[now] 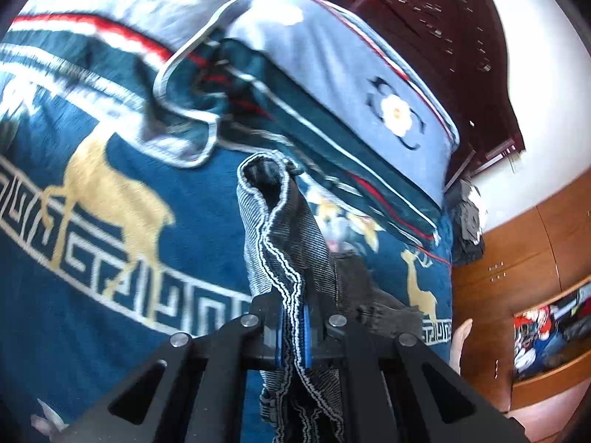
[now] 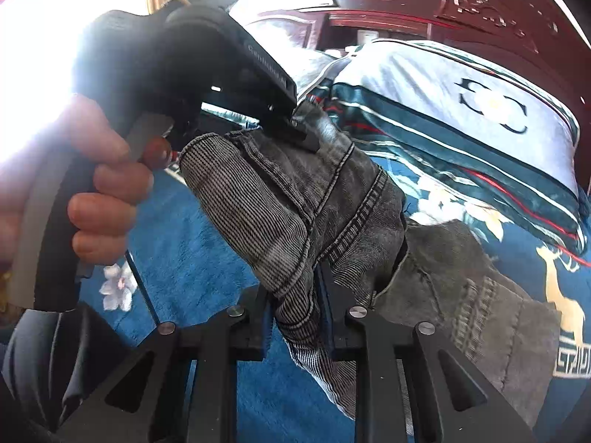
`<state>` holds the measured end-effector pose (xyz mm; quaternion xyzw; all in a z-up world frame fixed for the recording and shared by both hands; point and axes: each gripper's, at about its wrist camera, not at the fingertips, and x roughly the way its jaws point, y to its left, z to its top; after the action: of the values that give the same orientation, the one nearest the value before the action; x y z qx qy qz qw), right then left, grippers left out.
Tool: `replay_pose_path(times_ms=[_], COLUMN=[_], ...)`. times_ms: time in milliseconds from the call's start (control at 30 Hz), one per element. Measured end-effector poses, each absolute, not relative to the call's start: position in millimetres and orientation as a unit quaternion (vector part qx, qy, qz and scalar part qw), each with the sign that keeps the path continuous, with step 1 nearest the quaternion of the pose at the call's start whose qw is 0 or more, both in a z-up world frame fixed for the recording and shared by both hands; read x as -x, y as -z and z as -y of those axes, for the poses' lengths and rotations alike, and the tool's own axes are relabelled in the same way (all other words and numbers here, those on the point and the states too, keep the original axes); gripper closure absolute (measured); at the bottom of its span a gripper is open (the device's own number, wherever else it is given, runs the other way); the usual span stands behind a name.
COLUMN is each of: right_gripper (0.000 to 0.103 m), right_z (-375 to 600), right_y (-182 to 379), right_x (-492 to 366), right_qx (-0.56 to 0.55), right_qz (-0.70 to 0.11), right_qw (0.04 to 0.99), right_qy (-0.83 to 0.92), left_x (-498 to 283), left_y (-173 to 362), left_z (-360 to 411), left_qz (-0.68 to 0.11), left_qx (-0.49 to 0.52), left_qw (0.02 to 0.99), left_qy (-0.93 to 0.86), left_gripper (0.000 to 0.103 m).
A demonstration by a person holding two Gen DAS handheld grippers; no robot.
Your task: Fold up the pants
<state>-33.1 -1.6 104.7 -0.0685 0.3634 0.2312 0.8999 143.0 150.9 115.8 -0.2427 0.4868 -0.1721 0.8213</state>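
One pair of grey denim pants is seen at centre frame, raised over a blue deer-patterned blanket. Its hem is clamped by the left gripper, another bunched part by the right gripper. Only the right view shows the person's left hand at left; only the left view shows a wooden wardrobe at right.
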Motion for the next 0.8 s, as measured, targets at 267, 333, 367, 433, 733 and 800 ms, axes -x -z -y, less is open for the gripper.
replay_pose_path(times_ms=[267,333,367,433,733,800], right_gripper=[0.086,0.087,0.087,0.088,0.088,0.088], right_z=[56,70,77,93,175,194], right_y=[-119,-120,-121,-121,-112,-107], right_x=[43,45,47,52,66,68], right_qx=[-0.003,-0.017,-0.025,-0.042,-0.154,-0.182], right_qz=[-0.362,-0.361,-0.361,-0.361,-0.370,-0.373], right_qw=[0.909,0.910,0.911,0.912,0.902,0.897], right_qy=[-0.208,-0.202,-0.199,-0.191,-0.158,-0.150], left_x=[-131,-128,-126,-123,-110,-108], left_y=[-148,-156,-159,-164,-165,-157], left_z=[-86,-63,-53,-29,76,100], left_qz=[-0.479,-0.478,-0.479,-0.480,-0.499,-0.508], left_qx=[0.202,0.189,0.183,0.167,0.102,0.087], left_qw=[0.826,0.825,0.824,0.822,0.807,0.801], left_qy=[0.220,0.235,0.240,0.254,0.297,0.303], left_gripper=[0.094,0.094,0.094,0.094,0.094,0.094])
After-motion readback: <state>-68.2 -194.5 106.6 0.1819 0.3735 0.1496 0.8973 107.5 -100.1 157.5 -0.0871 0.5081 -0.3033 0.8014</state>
